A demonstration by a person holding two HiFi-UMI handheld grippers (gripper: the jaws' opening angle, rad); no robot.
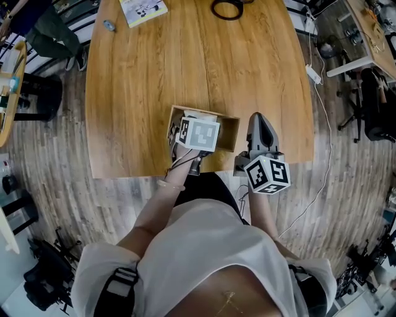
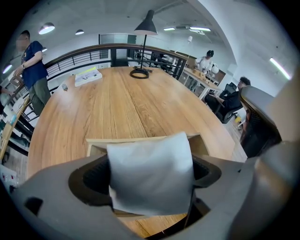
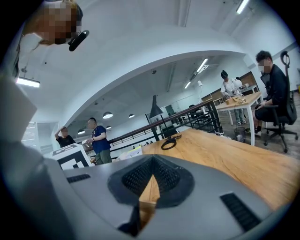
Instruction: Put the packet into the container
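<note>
A white packet (image 2: 150,176) sits between the wide-set jaws of my left gripper (image 2: 151,190), whose pads press on its two sides. Just beneath and beyond it is the open wooden container (image 2: 140,139), a small box at the table's near edge (image 1: 230,133). In the head view my left gripper (image 1: 198,133) hangs over the box, pointing steeply down, and a white bit of the packet (image 1: 201,115) shows above its marker cube. My right gripper (image 1: 258,119) lies just right of the box, jaws together and holding nothing; its own view (image 3: 151,180) shows only a thin wedge of wood between the pads.
The wooden table (image 1: 185,68) stretches away beyond the box. At its far end are a black cable ring (image 1: 227,8), a booklet (image 1: 143,10) and a small object (image 1: 109,25). A black lamp (image 2: 146,23) stands there. People stand beyond the far end and sit at desks to the right.
</note>
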